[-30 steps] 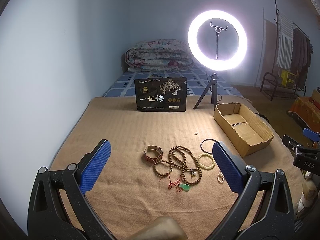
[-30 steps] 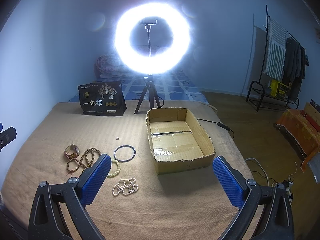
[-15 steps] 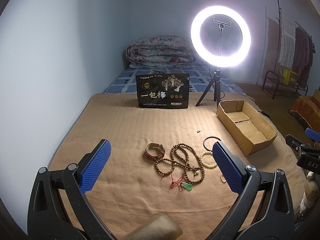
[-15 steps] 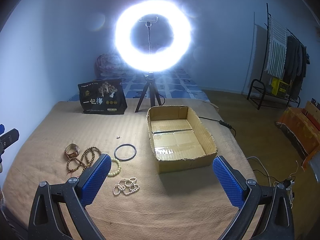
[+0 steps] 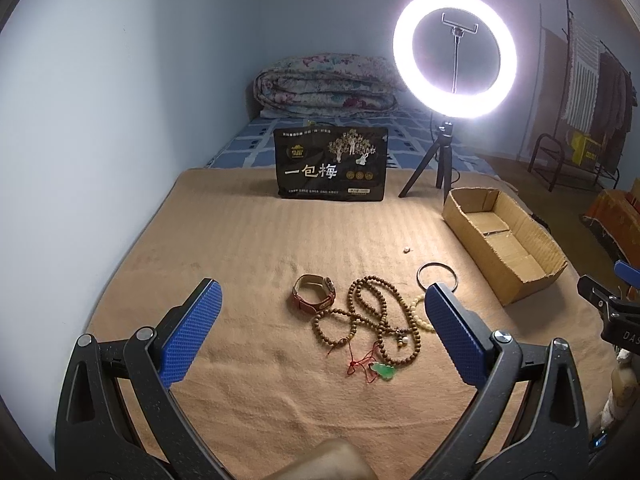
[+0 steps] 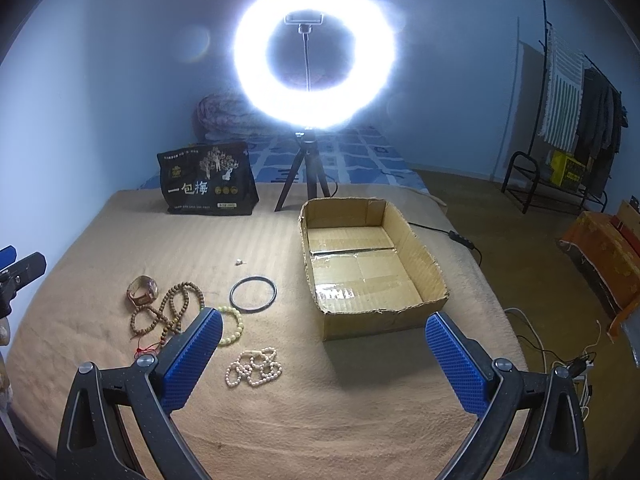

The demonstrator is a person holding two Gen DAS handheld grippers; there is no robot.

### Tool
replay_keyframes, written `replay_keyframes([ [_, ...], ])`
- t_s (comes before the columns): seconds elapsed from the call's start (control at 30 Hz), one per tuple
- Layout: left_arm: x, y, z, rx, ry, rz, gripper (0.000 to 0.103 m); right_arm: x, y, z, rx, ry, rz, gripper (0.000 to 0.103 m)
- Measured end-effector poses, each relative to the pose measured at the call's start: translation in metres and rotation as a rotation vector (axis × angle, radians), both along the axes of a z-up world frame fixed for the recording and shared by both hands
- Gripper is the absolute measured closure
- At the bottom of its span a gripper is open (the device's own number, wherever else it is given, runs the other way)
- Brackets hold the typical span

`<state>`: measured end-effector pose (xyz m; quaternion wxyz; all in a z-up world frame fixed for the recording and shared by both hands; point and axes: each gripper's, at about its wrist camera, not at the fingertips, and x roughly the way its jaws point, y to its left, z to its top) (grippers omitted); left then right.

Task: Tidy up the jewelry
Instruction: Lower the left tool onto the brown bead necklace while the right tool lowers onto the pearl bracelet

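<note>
Jewelry lies on a tan blanket (image 5: 248, 248): a watch (image 5: 314, 297), a long wooden bead string (image 5: 372, 320), a green pendant on red cord (image 5: 383, 372), a black bangle (image 6: 253, 294), a pale yellow bead bracelet (image 6: 234, 326), a white pearl strand (image 6: 254, 367) and a tiny piece (image 6: 239, 261). An empty cardboard box (image 6: 366, 268) sits to their right. My left gripper (image 5: 320, 332) is open and empty, hovering near the bead string. My right gripper (image 6: 324, 352) is open and empty, in front of the box.
A black snack bag (image 5: 331, 164) stands at the back of the blanket. A lit ring light on a tripod (image 6: 310, 60) stands behind the box. A folded quilt (image 5: 326, 84) lies on the bed beyond. A clothes rack (image 6: 568, 128) stands at the right.
The left view has shifted slightly, with the jewelry and box sitting a little further right and nearer. The right view has barely moved. Both grippers stay open and empty.
</note>
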<state>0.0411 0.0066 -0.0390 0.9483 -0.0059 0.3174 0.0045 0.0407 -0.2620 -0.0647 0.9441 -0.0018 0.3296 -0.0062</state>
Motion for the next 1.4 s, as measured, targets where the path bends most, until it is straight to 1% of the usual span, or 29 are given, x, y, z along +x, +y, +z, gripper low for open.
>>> replay_keyframes([
  [0.13, 0.010, 0.001, -0.010, 0.003, 0.021, -0.010, 0.000, 0.011, -0.001, -0.013, 0.033, 0.028, 0.035, 0.002],
  [0.23, 0.019, 0.005, -0.018, -0.014, 0.048, -0.021, 0.000, 0.021, -0.003, -0.026, 0.088, 0.075, 0.064, 0.006],
  [0.33, 0.032, 0.012, -0.028, -0.040, 0.091, -0.025, 0.008, 0.029, -0.004, -0.037, 0.140, 0.117, 0.083, 0.008],
  [0.43, 0.046, 0.021, -0.038, -0.083, 0.136, -0.026, 0.013, 0.035, 0.001, -0.047, 0.124, 0.138, 0.096, 0.008],
  [0.5, 0.054, 0.025, -0.045, -0.088, 0.154, -0.015, 0.019, 0.040, 0.005, -0.053, 0.109, 0.158, 0.111, 0.009],
  [0.57, 0.062, 0.032, -0.054, -0.107, 0.183, -0.004, 0.028, 0.045, 0.009, -0.060, 0.119, 0.187, 0.132, 0.011],
  [0.63, 0.070, 0.038, -0.064, -0.146, 0.216, 0.000, 0.032, 0.049, 0.011, -0.067, 0.133, 0.221, 0.146, 0.014],
  [0.7, 0.074, 0.041, -0.072, -0.166, 0.236, 0.000, 0.036, 0.053, 0.012, -0.074, 0.138, 0.242, 0.150, 0.015],
  [0.77, 0.078, 0.041, -0.080, -0.179, 0.263, -0.009, 0.042, 0.056, 0.013, -0.079, 0.138, 0.258, 0.153, 0.016],
  [0.87, 0.082, 0.038, -0.090, -0.219, 0.312, -0.036, 0.044, 0.062, 0.014, -0.089, 0.160, 0.300, 0.163, 0.020],
  [1.03, 0.090, 0.024, -0.102, -0.235, 0.350, -0.071, 0.044, 0.071, 0.015, -0.105, 0.201, 0.360, 0.168, 0.022],
  [1.1, 0.094, 0.018, -0.108, -0.247, 0.375, -0.084, 0.044, 0.073, 0.017, -0.109, 0.209, 0.377, 0.177, 0.024],
  [1.4, 0.114, -0.007, -0.139, -0.314, 0.485, -0.117, 0.044, 0.080, 0.027, -0.124, 0.208, 0.422, 0.195, 0.024],
])
